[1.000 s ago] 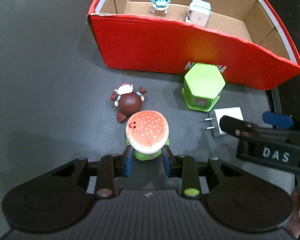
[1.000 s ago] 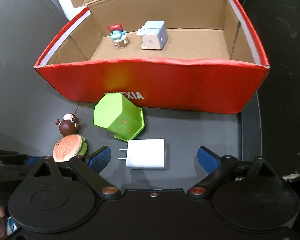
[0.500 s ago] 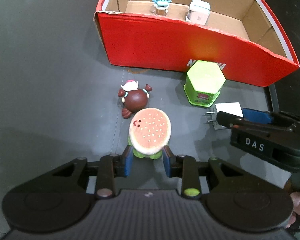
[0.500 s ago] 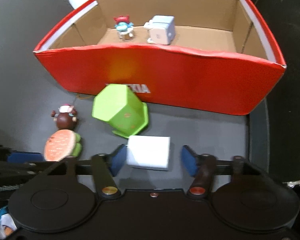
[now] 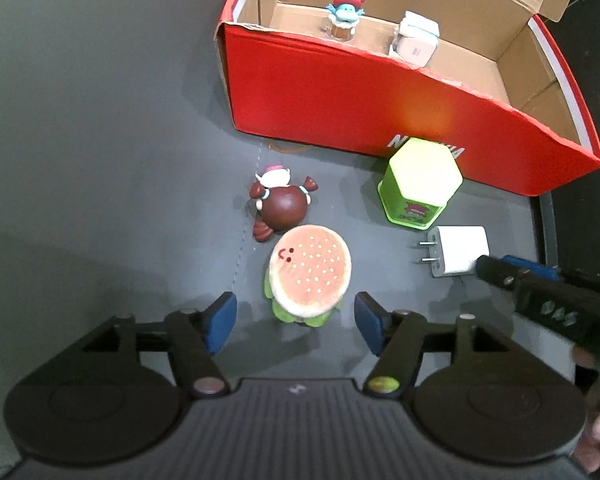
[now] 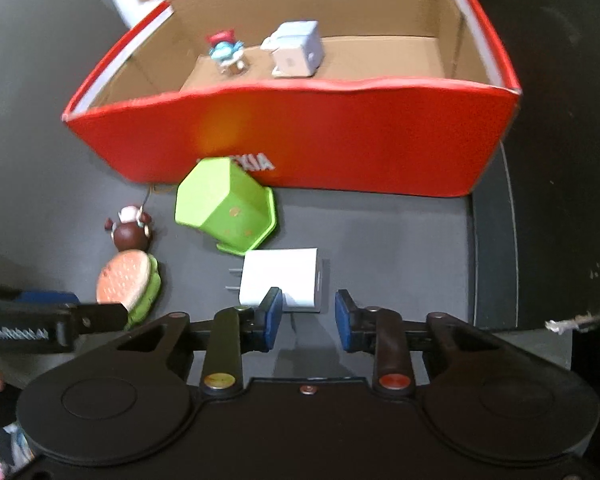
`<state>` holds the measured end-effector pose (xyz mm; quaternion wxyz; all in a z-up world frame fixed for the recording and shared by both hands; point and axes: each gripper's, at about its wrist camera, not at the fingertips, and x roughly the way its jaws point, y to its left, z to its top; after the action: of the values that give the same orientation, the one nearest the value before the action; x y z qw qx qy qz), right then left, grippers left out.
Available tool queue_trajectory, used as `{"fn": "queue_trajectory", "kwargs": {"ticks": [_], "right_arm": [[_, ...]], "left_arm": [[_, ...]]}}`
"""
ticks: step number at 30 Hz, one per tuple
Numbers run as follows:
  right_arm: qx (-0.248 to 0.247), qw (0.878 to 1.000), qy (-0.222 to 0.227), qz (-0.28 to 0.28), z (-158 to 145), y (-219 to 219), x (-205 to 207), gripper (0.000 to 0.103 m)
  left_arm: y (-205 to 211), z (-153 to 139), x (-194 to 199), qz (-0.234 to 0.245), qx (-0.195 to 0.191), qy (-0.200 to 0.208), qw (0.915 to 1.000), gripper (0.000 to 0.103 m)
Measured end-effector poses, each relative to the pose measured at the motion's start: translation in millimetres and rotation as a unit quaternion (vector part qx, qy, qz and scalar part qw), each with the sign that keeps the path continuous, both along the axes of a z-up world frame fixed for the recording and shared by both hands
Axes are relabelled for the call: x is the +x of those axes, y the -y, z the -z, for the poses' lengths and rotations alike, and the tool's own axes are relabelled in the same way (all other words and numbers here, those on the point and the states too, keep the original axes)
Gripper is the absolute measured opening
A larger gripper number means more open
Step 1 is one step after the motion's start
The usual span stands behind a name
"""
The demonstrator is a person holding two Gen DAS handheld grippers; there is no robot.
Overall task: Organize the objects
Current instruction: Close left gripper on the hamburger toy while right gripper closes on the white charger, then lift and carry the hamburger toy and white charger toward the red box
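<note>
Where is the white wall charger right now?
The white wall charger lies on the dark tabletop in front of the red cardboard box, just below the green hexagonal container in the right wrist view, prongs pointing left.

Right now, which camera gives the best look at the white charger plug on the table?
The right wrist view: the white charger plug lies near the picture's centre, just ahead of that camera's jaws, its body and prongs visible. In the left wrist view the plug sits off to the right, smaller, with one corner hidden behind the other tool.

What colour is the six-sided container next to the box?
Bright green container, sitting by the red box; clearest in the left wrist view.
</note>
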<state>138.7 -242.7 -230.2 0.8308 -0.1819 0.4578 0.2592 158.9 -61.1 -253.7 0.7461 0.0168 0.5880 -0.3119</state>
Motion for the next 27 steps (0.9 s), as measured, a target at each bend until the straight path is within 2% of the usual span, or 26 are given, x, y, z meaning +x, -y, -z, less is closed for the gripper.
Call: {"fn": "queue_trajectory", "kwargs": {"ticks": [1,3,5,17,19,21,27], "right_arm": [[0.009,1.000,-0.001,0.000,-2.8,0.9,0.1,0.039],[0.023,1.000,0.004,-0.003,-6.5,0.9,-0.7,0.061],[0.024,1.000,0.010,-0.010,-6.4,-3.4,-2.4,0.066],[-0.009,0.999,0.016,-0.032,21.8,-27.3,5.0,0.066],[-0.018,0.999,0.019,-0.040,26.1,-30.6,3.8,0.062],[-0.024,0.999,0.015,-0.045,28.9,-31.4,3.6,0.050],[-0.036,0.998,0.017,-0.052,25.0,-26.2,0.0,0.048]], "left_arm": [[0.8,0.4,-0.1,-0.003,0.003,0.005,1.0000,0.064],[1.8,1.0,0.0,-0.007,0.007,0.016,0.9998,0.064],[4.6,2.6,0.9,-0.004,0.009,0.016,0.9998,0.064],[15.2,17.2,4.3,0.015,0.031,0.016,0.9993,0.064],[15.4,18.3,3.7,0.015,0.034,0.016,0.9992,0.064],[15.8,18.8,3.1,0.014,0.037,0.018,0.9991,0.064],[15.9,17.9,2.3,0.012,0.042,0.025,0.9987,0.063]]}}
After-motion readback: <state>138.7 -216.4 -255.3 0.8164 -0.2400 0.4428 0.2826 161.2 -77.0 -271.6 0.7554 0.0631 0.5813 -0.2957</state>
